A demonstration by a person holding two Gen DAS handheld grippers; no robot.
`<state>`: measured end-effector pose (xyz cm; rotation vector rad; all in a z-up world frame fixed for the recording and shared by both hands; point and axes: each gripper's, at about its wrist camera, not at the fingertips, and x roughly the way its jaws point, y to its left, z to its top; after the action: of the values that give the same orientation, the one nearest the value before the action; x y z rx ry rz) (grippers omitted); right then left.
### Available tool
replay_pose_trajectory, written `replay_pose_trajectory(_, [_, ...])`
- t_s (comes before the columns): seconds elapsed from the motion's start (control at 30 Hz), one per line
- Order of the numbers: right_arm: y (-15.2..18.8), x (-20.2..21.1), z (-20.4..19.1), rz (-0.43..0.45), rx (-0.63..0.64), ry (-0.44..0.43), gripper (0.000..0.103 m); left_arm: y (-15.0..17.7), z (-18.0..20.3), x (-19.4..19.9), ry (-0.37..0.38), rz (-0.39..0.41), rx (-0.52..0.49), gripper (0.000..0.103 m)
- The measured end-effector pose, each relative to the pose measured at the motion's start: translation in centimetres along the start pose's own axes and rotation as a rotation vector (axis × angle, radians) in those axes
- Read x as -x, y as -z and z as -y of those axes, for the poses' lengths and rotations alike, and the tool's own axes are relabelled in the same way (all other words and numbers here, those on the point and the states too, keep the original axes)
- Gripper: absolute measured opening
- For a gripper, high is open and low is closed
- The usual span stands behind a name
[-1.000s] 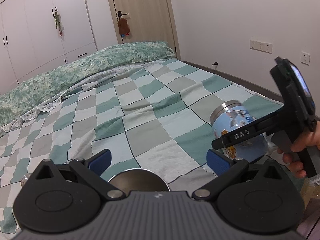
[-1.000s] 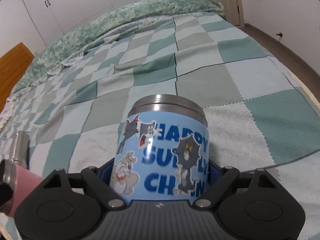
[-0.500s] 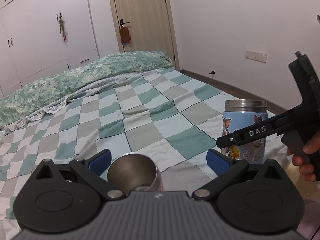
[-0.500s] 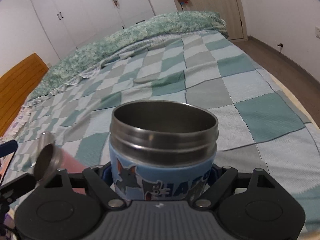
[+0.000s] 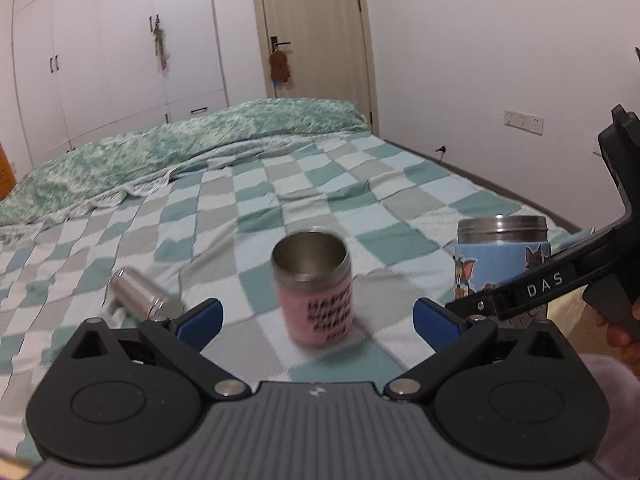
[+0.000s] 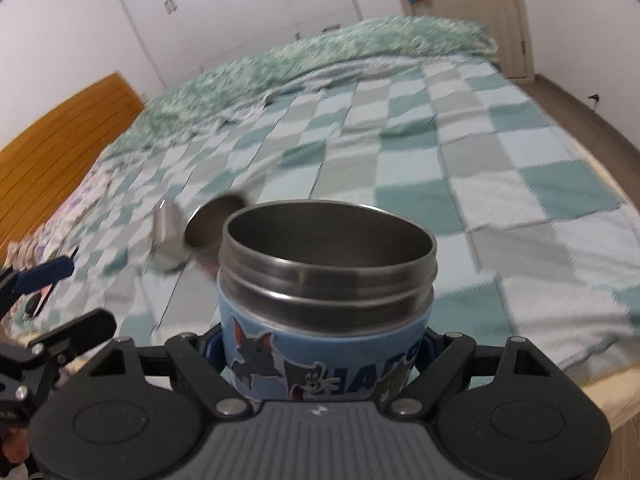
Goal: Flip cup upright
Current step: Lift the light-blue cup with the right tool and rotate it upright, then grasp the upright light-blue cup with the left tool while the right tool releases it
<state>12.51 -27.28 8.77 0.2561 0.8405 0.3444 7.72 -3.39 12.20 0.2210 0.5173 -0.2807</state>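
While your right gripper pinches the blue cup upright at the sleeve, your left gripper gapes before the pink cup, standing on the blanket. Rigid steel, light; sleeve grips, bare rim slips.

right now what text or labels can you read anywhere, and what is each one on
"DAS": white letters on the right gripper's black finger.
"HA": start of a cut-off word on the blue cup.
Pink cup: dark lettering, too blurred to read.
No other text is readable.
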Motion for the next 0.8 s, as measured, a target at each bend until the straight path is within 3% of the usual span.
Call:
replay_pose_trajectory(0.33, [3.1,-4.4,-4.0,-0.151,0.047,0.008,0.084,4.1,-2.5,1.2,-0.034,-0.057,0.044,0.103])
replay_pose_trajectory(0.67, [2.2,-8.8,-3.4,-0.175,0.025,0.051,0.084,4.8,-3.6,0.3,-0.049,-0.083,0.075,0.103])
replay_pose_trajectory(0.8, [2.5,-8.7,-3.2,-0.151,0.026,0.033,0.084,4.7,-3.5,-0.1,-0.056,-0.09,0.079,0.103])
